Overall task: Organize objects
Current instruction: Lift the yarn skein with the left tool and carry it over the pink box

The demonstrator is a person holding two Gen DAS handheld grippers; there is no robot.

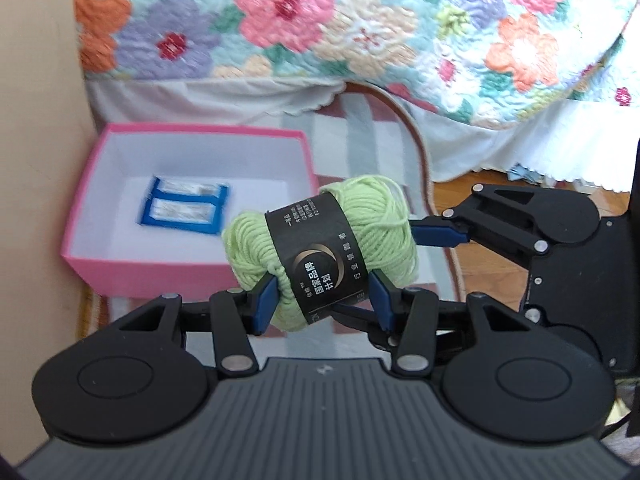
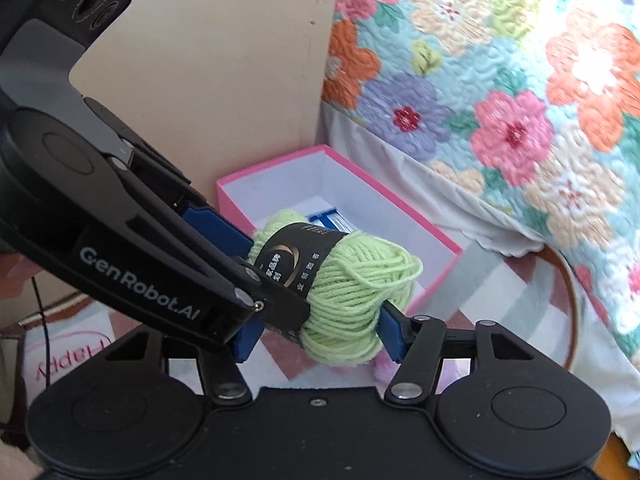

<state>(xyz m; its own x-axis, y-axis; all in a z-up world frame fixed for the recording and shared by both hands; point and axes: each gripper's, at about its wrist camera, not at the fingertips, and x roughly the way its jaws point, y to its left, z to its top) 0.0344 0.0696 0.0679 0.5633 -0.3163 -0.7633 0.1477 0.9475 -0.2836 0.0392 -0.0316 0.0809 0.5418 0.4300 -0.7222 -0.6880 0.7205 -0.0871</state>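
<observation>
Floor: a striped rug [image 1: 352, 128] lies on wooden boards [image 1: 460, 192]; the open pink box [image 1: 192, 268] rests on the rug beside the bed.

Pink box [image 1: 192, 276] open-topped, interior mostly bare; two blue packets [image 1: 182, 210] occupy floor centre. Beige panel [image 1: 36, 120] flanks box left. Floral quilt [image 1: 360, 28] overhangs behind. Rug [image 1: 360, 136] right of box unobstructed.
</observation>
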